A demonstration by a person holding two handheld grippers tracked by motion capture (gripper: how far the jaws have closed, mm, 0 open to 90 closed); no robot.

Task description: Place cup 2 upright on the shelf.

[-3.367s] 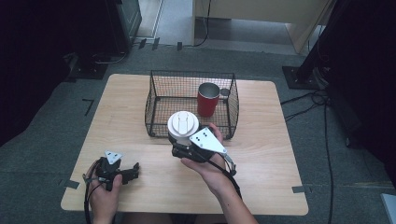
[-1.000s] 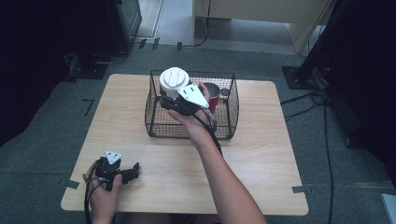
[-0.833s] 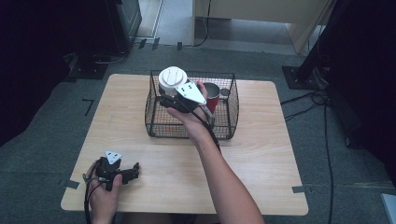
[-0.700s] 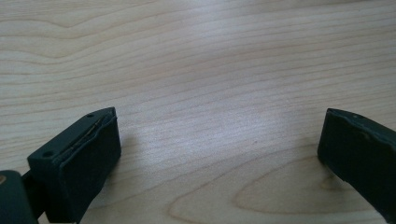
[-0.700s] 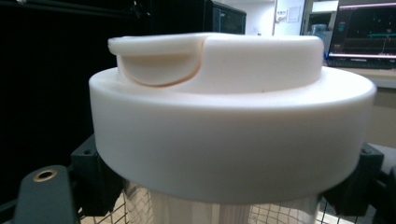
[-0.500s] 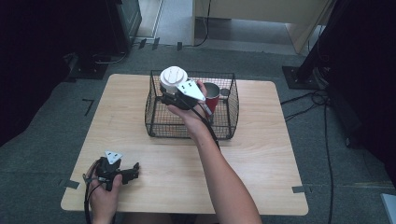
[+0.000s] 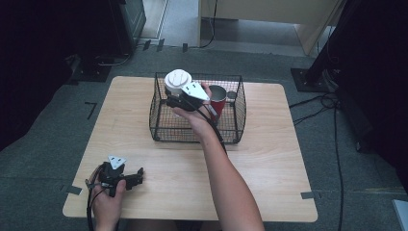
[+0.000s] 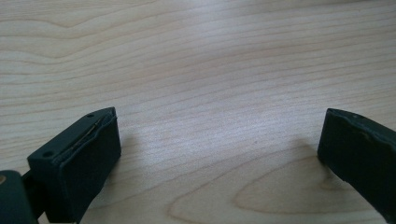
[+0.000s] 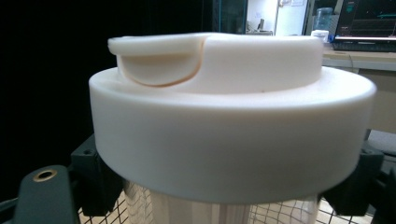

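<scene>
A clear cup with a white lid (image 7: 178, 81) hangs upright over the left part of a black wire basket (image 7: 239, 103). My right gripper (image 7: 174, 99) is shut on it just under the lid. In the right gripper view the lid (image 9: 229, 135) looms close, with a black jaw on each side of the clear wall and basket mesh showing below. A red cup (image 7: 218, 99) stands in the basket's right part. My left gripper (image 7: 138, 175) rests open on the table near the front left corner; only bare wood lies between its jaws (image 8: 219, 149).
The wooden table (image 7: 269, 159) has the basket at its back middle. A small grey thing (image 7: 232, 95) sits beside the red cup inside the basket. Cables and dark stands lie on the floor around the table.
My right gripper has carried the lidded cup from in front of the basket up and over its left part; within the last second it has barely shifted. The left gripper has stayed put.
</scene>
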